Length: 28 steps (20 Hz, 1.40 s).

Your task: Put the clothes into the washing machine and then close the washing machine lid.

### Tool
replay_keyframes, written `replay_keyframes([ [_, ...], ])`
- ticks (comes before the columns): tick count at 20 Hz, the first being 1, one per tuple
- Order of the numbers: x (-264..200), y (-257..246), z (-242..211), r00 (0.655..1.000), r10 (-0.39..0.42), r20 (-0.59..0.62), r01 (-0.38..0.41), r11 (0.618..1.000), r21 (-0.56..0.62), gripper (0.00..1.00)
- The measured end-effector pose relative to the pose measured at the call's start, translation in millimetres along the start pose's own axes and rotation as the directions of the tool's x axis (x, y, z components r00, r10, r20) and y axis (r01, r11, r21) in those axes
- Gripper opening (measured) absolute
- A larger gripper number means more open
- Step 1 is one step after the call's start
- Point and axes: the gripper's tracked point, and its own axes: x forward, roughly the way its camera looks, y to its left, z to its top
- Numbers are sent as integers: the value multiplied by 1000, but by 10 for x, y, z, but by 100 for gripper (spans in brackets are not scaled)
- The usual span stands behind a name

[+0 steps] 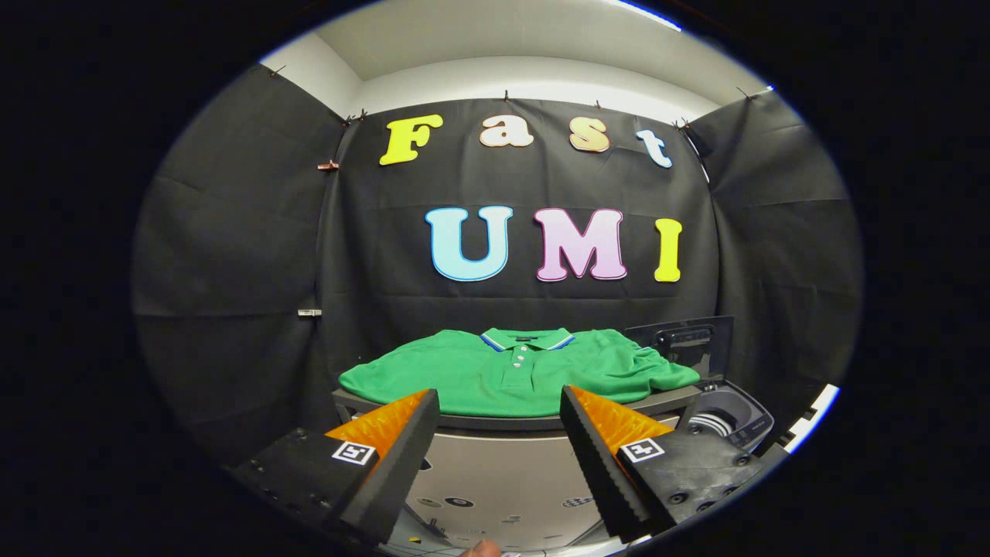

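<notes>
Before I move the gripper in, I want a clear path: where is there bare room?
Gripper open, short of the table. The green polo shirt covers nearly all of it. Free: the gap between the fingers, and the open washing machine beside the shirt's sleeve.

Shirt (510,371) lay flat on the table (665,402), beyond the spread fingers of the gripper (499,422). Washing machine (731,418) sat right of the table, lid (684,344) up behind it.
</notes>
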Motion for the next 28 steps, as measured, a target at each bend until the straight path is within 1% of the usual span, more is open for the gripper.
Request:
replay_keyframes([
  [4, 3, 10, -31, 1000, -5, -14, 5, 1000, 2, 99],
  [8, 2, -28, 49, 1000, -15, -14, 15, 1000, 17, 99],
  [11, 16, -65, 214, 1000, -15, 3, 15, 998, 56, 99],
  [14, 481, -213, 447, 1000, -31, 2, 31, 997, 66, 99],
  [18, 684, -217, 649, 999, -34, 8, 33, 995, 98, 99],
  [24, 1127, -235, 751, 999, -24, -26, 26, 997, 73, 99],
  [26, 1298, -285, 750, 998, -39, -57, 41, 998, 49, 99],
  [28, 1516, -257, 739, 994, -25, -105, 31, 998, 48, 99],
])
